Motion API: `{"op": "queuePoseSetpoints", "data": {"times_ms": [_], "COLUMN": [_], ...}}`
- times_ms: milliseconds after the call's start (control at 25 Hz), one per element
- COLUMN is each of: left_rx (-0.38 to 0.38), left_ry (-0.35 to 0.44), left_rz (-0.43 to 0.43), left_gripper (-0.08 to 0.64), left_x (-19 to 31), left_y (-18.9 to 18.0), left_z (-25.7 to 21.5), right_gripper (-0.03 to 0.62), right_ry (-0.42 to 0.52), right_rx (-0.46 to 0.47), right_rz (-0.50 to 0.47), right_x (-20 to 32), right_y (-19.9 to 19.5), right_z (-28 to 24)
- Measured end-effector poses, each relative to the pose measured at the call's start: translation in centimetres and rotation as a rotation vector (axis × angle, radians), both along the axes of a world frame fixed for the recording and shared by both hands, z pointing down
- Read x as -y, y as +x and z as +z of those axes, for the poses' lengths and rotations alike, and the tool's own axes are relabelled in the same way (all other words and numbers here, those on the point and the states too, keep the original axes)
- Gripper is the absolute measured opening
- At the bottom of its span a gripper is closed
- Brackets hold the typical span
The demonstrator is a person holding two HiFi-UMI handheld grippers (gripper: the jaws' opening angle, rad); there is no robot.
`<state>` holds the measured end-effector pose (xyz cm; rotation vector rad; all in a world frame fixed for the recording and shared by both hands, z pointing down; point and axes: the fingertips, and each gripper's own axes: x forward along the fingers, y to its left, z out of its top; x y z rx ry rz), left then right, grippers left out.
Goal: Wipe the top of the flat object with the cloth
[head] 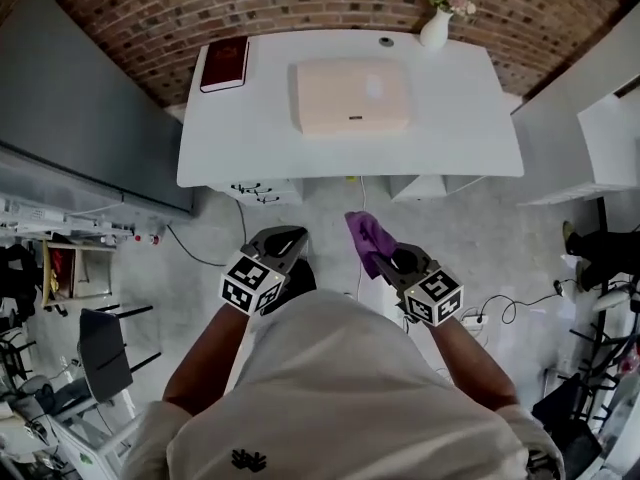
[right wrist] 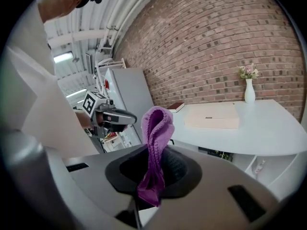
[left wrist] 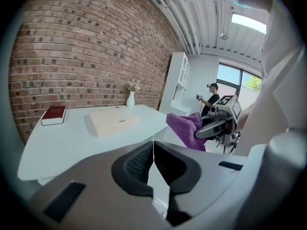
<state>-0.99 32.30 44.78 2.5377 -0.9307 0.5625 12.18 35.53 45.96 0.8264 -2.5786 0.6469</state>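
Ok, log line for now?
stage: pre-wipe | right claw: shut on purple cloth | left claw: shut, empty | flat object: on table, untouched

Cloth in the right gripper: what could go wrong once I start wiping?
The cloth is pinched only by a narrow fold in the right gripper, so it may slip out or bunch. The flat object lies unheld on the table and might slide. A wide sweep could tip the vase beyond it.

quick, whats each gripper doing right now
left gripper: closed, nothing between its jaws
right gripper: closed on the purple cloth
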Motion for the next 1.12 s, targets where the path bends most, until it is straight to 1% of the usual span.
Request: {"op": "queuePoseSetpoints", "data": {"times_ms": [120,240,400,560,720,880,1120], "left_rx": [0.021,0.028,0.021,0.032,0.044,0.077,0.145], "left_ry": [0.007,0.018,0.026,0.028,0.015,0.013,-0.005], "left_rz": [0.078,0.151,0.217,0.269,0.271,0.264,0.205], "left_gripper": [0.025,0.025,0.025,0.025,0.025,0.025,0.025], "left_x": [5.1,9.9,15.6,19.2,21.7,25.4,30.9], "left_y": [-1.2,-2.5,-3.7,-4.3,-4.5,-3.8,-2.1], "left_z": [0.8,1.2,2.3,4.1,5.5,6.8,8.5], "right_gripper": [0.077,0.077,0.077,0.077,0.077,0.077,0.077], "right_ry": [-0.010,-0.005,-0.006,-0.017,-0.041,-0.043,-0.037], "right_rx": [-0.018,-0.056,-0.078,-0.089,-0.109,-0.095,-0.074], "right_rz": [0.069,0.131,0.219,0.268,0.264,0.268,0.182], "right_x": [4.3,9.0,14.8,18.4,20.9,25.4,33.1], "right_y": [-1.2,-2.6,-4.0,-5.0,-5.1,-4.6,-3.9], "right_z": [-0.5,-1.2,-1.5,-1.0,-0.2,0.0,0.1]}}
